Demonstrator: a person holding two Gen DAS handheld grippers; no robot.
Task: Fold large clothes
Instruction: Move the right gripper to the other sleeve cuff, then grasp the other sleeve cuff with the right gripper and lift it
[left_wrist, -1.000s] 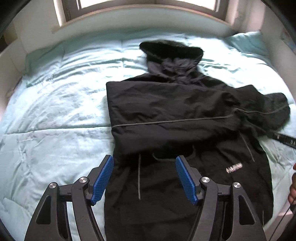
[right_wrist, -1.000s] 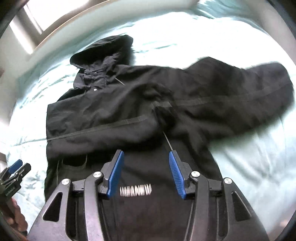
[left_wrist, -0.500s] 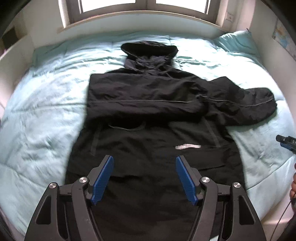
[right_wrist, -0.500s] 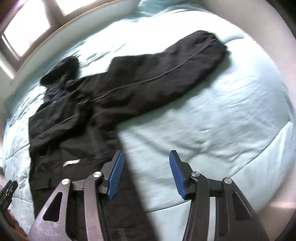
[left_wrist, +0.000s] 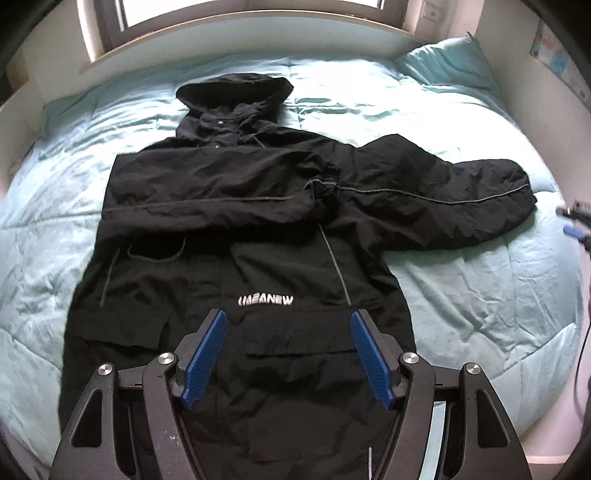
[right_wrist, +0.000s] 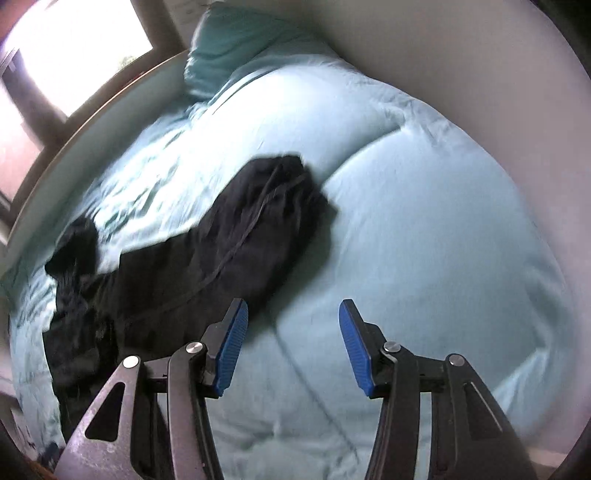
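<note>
Both tools gaping, nothing held. My left tool (left_wrist: 288, 354) hangs over the jacket (left_wrist: 236, 258) hem; the jacket's flat on the bed (left_wrist: 480, 295). My right tool (right_wrist: 290, 349) has the loose sleeve (right_wrist: 236, 236) ahead-left. Slippery fabric: a shallow pinch there could slide off mid-fold or drag the folded sleeve (left_wrist: 221, 188) askew.

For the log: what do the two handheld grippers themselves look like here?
Both match: the left gripper and right gripper each have two black angular fingers lined with ribbed blue pads, silver round pivot screws, and triangular cutouts in the dark linkage frames. No sleeves or hands show; no markings are legible.
</note>
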